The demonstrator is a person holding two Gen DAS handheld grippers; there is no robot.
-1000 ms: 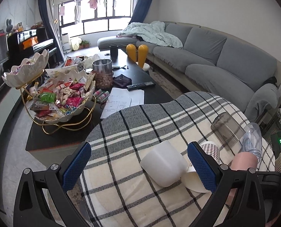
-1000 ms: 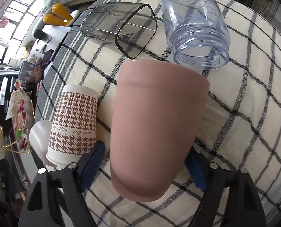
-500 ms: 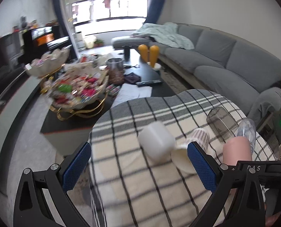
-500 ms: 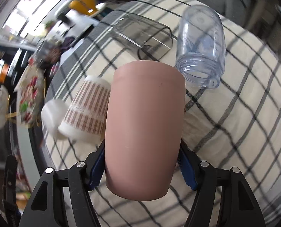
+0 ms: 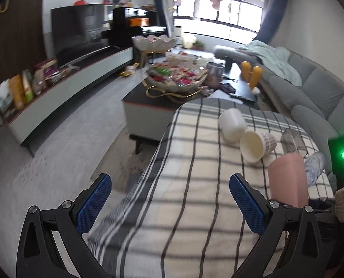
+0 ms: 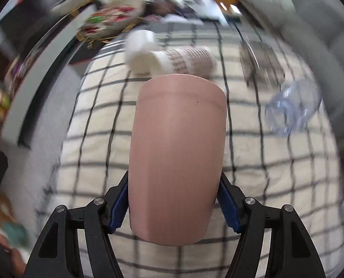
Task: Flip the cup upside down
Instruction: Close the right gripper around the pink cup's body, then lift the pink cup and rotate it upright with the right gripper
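Now the right tongs (image 6: 173, 205) stay clenched on the pink cup (image 6: 177, 157), both blue pads pressed against its lower sides. A second ago the cup sat tilted in the grip, leaning toward the clear jar (image 6: 292, 108); it now runs straight out ahead of the fingers, and the whole background is smeared, so the wrist is plainly turning. Only the cup's outer wall shows, so I cannot tell which end points away. From the left view the cup (image 5: 288, 180) stands upright, just right of the left tongs (image 5: 169, 206), and appears lifted off the checked cloth (image 5: 195, 185), though contact underneath is hidden.

Those left tongs are released, holding nothing, and have swung away toward the room since a second ago, leaving the white cup (image 5: 232, 125) and paper cup (image 5: 256, 144) lying well ahead.

My judgement: the flip is mid-rotation, not finished. What remains is setting the cup mouth down on the cloth and letting go.
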